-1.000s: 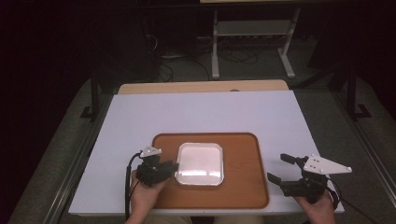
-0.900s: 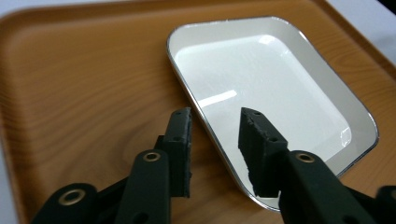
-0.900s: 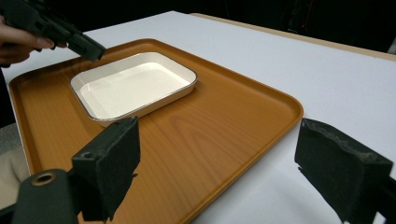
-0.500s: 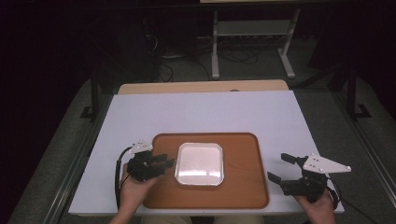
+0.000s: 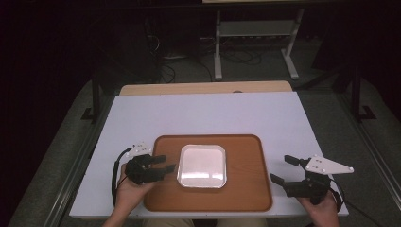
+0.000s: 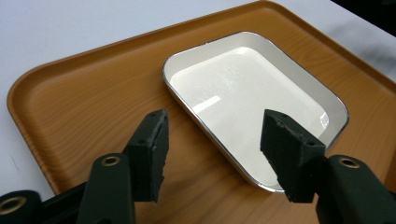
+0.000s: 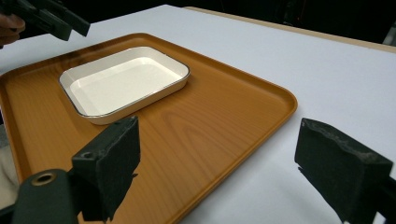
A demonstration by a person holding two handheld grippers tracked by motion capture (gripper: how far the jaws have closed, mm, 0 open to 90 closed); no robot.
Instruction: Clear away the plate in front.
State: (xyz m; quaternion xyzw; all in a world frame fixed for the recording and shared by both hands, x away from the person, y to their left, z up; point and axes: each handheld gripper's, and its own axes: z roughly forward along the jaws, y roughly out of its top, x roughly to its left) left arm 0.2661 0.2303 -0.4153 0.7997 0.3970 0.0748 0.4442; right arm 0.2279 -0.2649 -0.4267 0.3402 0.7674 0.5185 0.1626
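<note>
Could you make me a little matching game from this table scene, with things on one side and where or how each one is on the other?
Things:
1. white dish
2. wooden tray
3. left gripper
4. right gripper

Places or states:
A. lies on the white table
B. open, above the table beyond the tray's right edge
C. sits on the tray
D. open, beside the dish, nothing between its fingers

Pairs: 1-C, 2-A, 3-D, 4-B
</note>
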